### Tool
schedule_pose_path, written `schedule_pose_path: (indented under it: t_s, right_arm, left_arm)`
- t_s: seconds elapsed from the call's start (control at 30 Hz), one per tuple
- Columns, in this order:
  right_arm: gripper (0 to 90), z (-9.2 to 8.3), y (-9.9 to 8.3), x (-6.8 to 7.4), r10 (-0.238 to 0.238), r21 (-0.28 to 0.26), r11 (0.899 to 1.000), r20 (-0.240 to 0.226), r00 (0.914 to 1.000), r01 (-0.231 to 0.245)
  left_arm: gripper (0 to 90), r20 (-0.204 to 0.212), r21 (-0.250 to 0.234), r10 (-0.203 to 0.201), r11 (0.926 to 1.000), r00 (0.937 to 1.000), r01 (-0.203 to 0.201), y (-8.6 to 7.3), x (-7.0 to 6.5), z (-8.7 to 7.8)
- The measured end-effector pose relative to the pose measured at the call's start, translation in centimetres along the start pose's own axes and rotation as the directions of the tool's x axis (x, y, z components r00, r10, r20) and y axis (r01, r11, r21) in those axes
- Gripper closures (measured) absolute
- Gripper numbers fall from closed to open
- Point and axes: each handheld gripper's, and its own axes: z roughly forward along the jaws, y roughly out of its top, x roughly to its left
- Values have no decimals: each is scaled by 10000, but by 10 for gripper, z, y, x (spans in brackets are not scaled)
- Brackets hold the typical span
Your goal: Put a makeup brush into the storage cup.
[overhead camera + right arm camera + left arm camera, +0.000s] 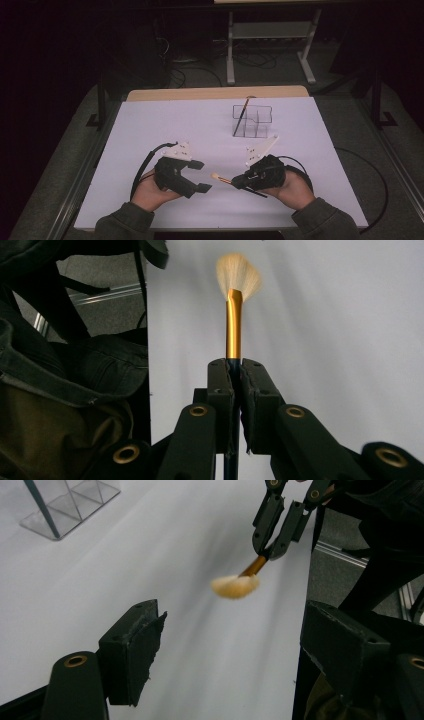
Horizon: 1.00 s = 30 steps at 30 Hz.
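Observation:
My right gripper [239, 181] [235, 365] is shut on a makeup brush [223, 178] [233, 325] with a gold ferrule, a pale fan of bristles and a dark handle. Its bristles [235, 586] point left, toward my left gripper [201, 176] [230, 640]. That gripper is open, nothing between its jaws, a short way left of the brush tip. In the left gripper view the right gripper [270, 547] grips the brush from above. A clear acrylic organizer [251, 121] [65, 505] stands at the far middle of the table with a second dark brush [241, 116] leaning in it.
A white sheet [150, 130] covers the table; a strip of bare wood [215, 93] shows along the far edge. Black cables [372, 175] trail off the right side. A metal frame [270, 40] stands on the floor beyond the table.

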Motion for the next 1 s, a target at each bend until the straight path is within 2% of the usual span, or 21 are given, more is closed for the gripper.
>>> schedule_pose_path:
  t_s: [0.03,0.17,0.27,0.37,0.4,0.5,0.53,0.67,0.83,1.0]
  right_arm:
    - [828,0,0,1,-41,-16,10000,-21,10000,41]
    - [828,0,2,3,-153,-158,9998,-90,9998,152]
    - [828,1,3,5,-183,-193,9997,-174,9997,179]
    - [828,1,4,6,-300,-238,9993,-217,9993,295]
    - [828,1,4,7,-328,-254,9992,-248,9992,322]
    - [828,1,5,9,-416,-305,9987,-269,9988,408]
    - [828,2,6,10,-375,-300,9989,-294,9989,366]
    - [828,3,7,12,-559,-312,9980,-302,9980,549]
    - [828,2,8,15,-551,-377,9978,-362,9978,538]
    - [828,3,9,16,-786,-384,9963,-434,9960,769]
  left_arm:
    - [236,74,-50,-117,9999,9999,117,1,-1,1]
    - [255,222,78,91,9999,9997,-93,3,-1,2]
    - [266,391,-7,-9,10000,9992,10,4,-3,4]
    - [278,491,115,130,9998,9987,-136,4,-2,4]
    - [281,510,33,32,10000,9987,-34,5,-3,5]
    - [295,583,63,225,9997,9980,-230,6,-4,4]
    - [297,603,27,153,9999,9981,-155,6,-5,4]
    - [304,669,105,275,9995,9974,-283,7,-5,5]
    - [307,748,160,380,9991,9965,-393,8,-5,6]
    - [339,916,196,448,9987,9948,-468,10,-8,10]
